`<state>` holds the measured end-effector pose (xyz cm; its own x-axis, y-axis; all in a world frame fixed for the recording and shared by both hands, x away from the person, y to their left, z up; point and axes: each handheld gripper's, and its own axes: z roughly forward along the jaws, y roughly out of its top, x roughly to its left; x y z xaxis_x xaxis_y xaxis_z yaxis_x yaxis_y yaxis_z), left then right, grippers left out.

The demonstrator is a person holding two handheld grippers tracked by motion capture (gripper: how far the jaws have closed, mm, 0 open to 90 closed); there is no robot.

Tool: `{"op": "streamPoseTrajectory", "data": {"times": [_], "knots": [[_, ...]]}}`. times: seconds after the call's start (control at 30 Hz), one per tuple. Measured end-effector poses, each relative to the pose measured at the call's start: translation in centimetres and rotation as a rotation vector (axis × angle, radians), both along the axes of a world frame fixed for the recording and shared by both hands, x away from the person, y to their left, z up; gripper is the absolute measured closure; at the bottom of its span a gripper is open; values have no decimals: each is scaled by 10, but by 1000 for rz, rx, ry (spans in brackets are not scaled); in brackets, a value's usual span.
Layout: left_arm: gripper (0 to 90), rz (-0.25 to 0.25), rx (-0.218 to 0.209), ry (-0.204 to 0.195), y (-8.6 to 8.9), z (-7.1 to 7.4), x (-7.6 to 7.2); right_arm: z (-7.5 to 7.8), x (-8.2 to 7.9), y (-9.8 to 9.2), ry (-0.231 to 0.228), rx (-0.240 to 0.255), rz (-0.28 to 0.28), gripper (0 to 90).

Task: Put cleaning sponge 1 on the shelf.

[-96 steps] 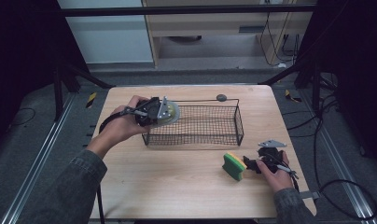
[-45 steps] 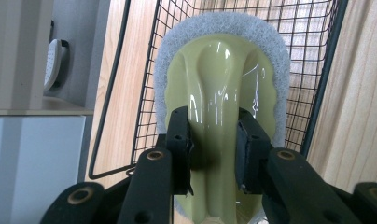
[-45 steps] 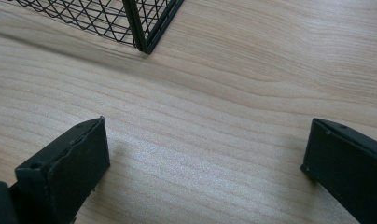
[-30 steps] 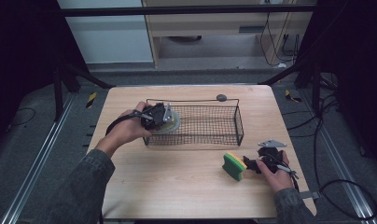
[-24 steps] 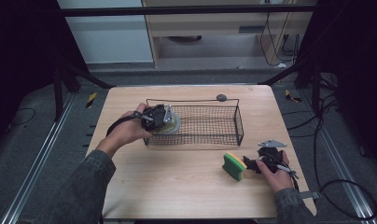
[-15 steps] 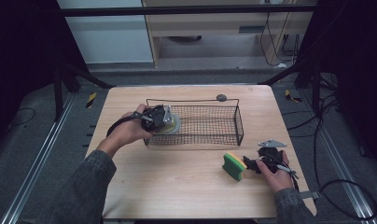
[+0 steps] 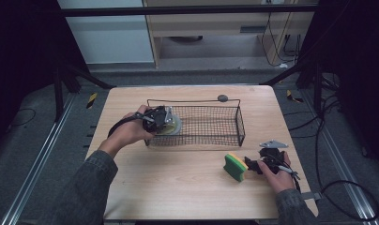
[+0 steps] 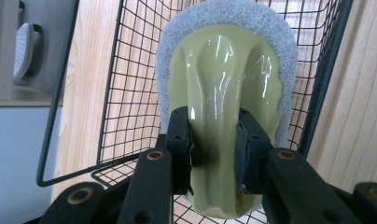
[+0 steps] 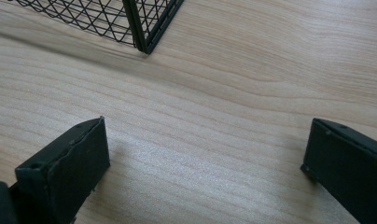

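Note:
A black wire basket (image 7: pixel 239 123) stands on the wooden table (image 7: pixel 178 183). My left gripper (image 7: pixel 160 120) reaches into its left end, shut on a scrubber (image 7: pixel 173 125). The left gripper view shows the scrubber's glossy pale yellow-green handle (image 8: pixel 219 79) pinched between the two jaws, its white pad lying over the basket's mesh (image 8: pixel 115 93). A green and yellow sponge (image 7: pixel 235 167) stands on the table in front of the basket's right end. My right gripper (image 7: pixel 253 165) rests just right of it, open, with bare wood between its jaws (image 9: pixel 205 158).
A small dark round object (image 7: pixel 222 98) lies on the table behind the basket. The basket's near corner (image 9: pixel 144 23) is ahead of the right gripper. Dark frame legs and cables surround the table.
My left gripper has carried the scrubber down and slightly right, from above the basket's left rim into the basket. The right gripper and the sponge have not moved.

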<state>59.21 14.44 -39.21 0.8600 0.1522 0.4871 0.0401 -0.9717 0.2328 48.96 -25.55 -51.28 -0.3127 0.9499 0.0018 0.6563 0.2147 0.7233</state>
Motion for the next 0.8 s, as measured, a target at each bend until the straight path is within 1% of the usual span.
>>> {"op": "streamPoseTrajectory", "data": {"times": [0.2,0.43,0.53,0.63,0.7,0.8], "knots": [[702,6,0,18,1,-2,3,0,0,0,0,-1,0,4],[704,26,-1,44,4,-4,7,0,0,0,0,-1,0,4],[724,29,-20,59,6,-3,8,0,0,0,-1,-1,0,4],[727,30,-20,61,6,-4,9,0,0,0,-1,-1,0,4],[725,29,-32,63,6,-2,8,0,0,0,-1,-1,0,4],[715,33,-54,50,6,3,6,0,0,0,0,0,0,4]]}}
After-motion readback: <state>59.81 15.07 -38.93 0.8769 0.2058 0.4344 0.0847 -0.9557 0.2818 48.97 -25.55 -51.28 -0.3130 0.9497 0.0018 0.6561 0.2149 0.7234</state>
